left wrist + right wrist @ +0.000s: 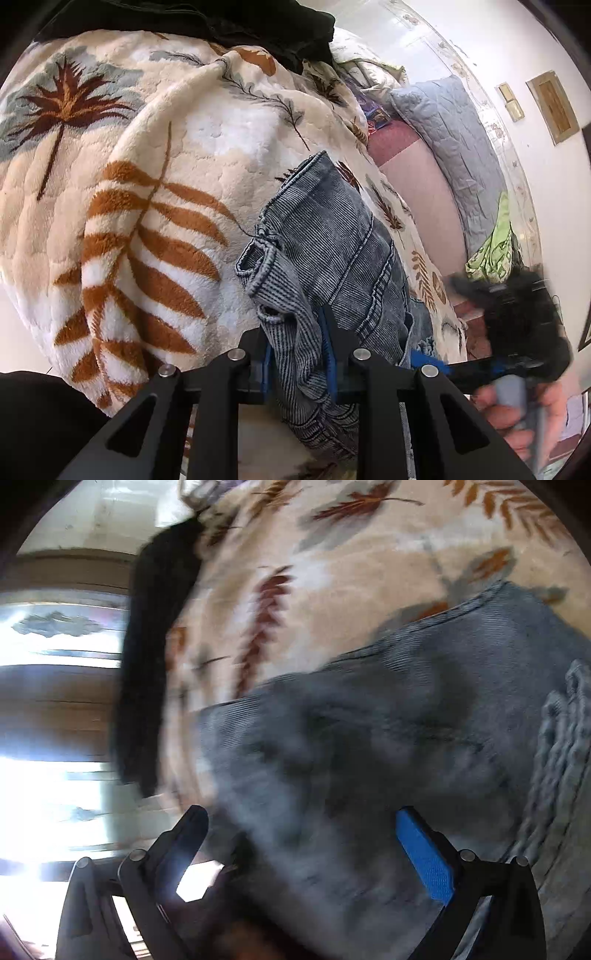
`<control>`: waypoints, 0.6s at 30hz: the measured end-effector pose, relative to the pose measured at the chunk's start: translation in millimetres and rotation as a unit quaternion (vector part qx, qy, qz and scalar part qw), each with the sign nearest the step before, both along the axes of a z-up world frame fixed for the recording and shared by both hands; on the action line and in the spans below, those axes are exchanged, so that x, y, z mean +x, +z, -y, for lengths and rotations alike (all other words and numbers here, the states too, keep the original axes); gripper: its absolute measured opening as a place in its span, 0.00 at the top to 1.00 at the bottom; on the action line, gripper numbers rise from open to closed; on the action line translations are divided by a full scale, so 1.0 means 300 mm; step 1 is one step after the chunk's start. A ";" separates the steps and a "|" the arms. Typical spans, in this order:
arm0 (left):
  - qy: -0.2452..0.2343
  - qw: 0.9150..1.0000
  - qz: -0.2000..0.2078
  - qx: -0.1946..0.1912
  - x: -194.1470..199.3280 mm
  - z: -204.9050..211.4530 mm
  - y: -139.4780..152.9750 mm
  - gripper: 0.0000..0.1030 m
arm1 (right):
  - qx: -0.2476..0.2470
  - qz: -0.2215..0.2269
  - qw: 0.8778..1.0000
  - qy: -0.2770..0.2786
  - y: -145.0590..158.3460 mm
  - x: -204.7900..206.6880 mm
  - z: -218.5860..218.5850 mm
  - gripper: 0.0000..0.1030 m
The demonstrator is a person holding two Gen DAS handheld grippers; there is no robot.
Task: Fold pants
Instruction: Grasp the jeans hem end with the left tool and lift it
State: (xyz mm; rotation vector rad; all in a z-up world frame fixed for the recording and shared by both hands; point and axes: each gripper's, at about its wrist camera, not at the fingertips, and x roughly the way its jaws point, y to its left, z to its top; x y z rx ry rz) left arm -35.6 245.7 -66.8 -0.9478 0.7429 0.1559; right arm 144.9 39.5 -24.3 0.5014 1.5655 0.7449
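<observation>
Grey-blue ribbed denim pants (325, 229) lie bunched on a cream fleece blanket (147, 166) with brown leaf prints. My left gripper (299, 354) is shut on a thick fold of the pants, its blue pads pressing the cloth from both sides. In the right wrist view the pants (388, 720) fill the lower right, blurred by motion. My right gripper (306, 834) stands wide open just above them, with its blue pad (424, 856) and its black finger (188, 830) far apart and nothing pinched. A hand (517, 406) holds that right gripper (424, 360) at the pants' right edge.
A black garment (221, 22) lies at the blanket's far end, and shows as a dark strip (155, 646) in the right wrist view. A grey-blue quilt (454, 147), a pink sheet (417, 192) and a green cloth (495, 247) lie to the right by the white wall.
</observation>
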 end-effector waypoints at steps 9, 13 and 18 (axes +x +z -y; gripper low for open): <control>0.002 1.000 -0.002 0.014 0.004 0.012 0.006 0.76 | 0.006 0.006 1.000 0.016 0.011 -0.099 0.016 0.00; 0.006 1.000 -0.007 0.018 0.007 0.021 0.008 0.76 | -0.020 -0.001 0.999 0.034 -0.107 -0.106 0.004 0.00; 0.004 0.999 -0.020 0.050 0.016 0.041 0.035 0.77 | 0.036 0.003 0.999 0.001 0.030 -0.122 0.110 0.00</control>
